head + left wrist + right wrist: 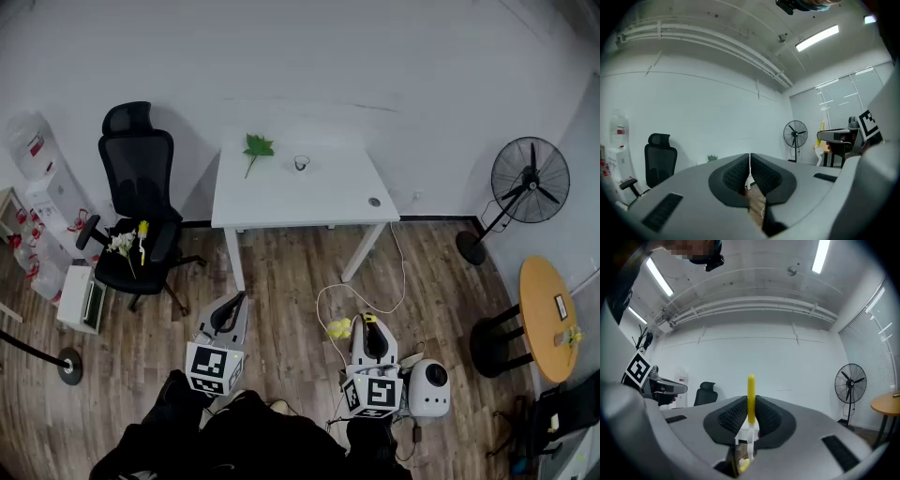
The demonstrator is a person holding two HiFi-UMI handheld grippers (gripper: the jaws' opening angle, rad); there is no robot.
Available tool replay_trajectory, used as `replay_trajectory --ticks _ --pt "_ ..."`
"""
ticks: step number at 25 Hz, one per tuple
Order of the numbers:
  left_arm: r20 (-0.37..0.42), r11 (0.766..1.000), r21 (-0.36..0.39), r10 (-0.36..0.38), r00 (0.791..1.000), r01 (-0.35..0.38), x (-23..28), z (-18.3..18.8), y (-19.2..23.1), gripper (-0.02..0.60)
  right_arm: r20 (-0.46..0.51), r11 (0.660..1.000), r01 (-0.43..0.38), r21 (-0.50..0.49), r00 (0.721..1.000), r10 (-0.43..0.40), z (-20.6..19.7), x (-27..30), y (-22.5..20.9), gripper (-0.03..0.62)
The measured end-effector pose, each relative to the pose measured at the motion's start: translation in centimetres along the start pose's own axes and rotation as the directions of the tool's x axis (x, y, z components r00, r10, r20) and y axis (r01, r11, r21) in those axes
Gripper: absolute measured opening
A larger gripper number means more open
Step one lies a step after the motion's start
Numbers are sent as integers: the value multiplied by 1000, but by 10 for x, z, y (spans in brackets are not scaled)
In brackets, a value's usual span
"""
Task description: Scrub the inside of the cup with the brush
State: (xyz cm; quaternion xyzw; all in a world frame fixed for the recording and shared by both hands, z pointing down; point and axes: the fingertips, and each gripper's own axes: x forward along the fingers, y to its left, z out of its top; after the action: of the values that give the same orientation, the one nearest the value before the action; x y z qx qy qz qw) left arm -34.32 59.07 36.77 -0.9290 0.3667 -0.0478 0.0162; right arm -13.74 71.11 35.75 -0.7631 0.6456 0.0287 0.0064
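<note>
Right gripper [751, 416] clamps the light, stiff yellow brush [751, 397] by its handle; left gripper [749, 176] shut, empty. Small cup [301, 163], possibly glass and fragile, waits well away on the white table [281, 202]; grip its wall.

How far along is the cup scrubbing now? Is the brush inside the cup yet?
Done: the right gripper is shut on the yellow brush. In hand: nothing else; the left gripper is shut and empty. Left: the cup stands on the white table, far from both grippers, so reaching it and scrubbing inside remain.
</note>
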Motion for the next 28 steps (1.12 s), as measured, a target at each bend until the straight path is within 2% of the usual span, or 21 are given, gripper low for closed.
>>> replay_trajectory --ticks 10,17,23,28 --pt "-12 1000 -16 -24 1000 24 15 -9 -12 26 19 1000 16 11 1000 -16 1 -2 -15 66" --pt "-20 999 -17 -27 999 27 41 -13 -12 26 20 1000 13 22 1000 -13 -5 22 -28 66" --pt "-43 1000 -21 -25 999 24 91 -19 4 26 7 999 -1 34 1000 0 -18 72 -43 66" --pt "-56 999 -31 -39 998 37 164 -25 25 26 -16 999 7 36 1000 -6 -33 136 -64 66"
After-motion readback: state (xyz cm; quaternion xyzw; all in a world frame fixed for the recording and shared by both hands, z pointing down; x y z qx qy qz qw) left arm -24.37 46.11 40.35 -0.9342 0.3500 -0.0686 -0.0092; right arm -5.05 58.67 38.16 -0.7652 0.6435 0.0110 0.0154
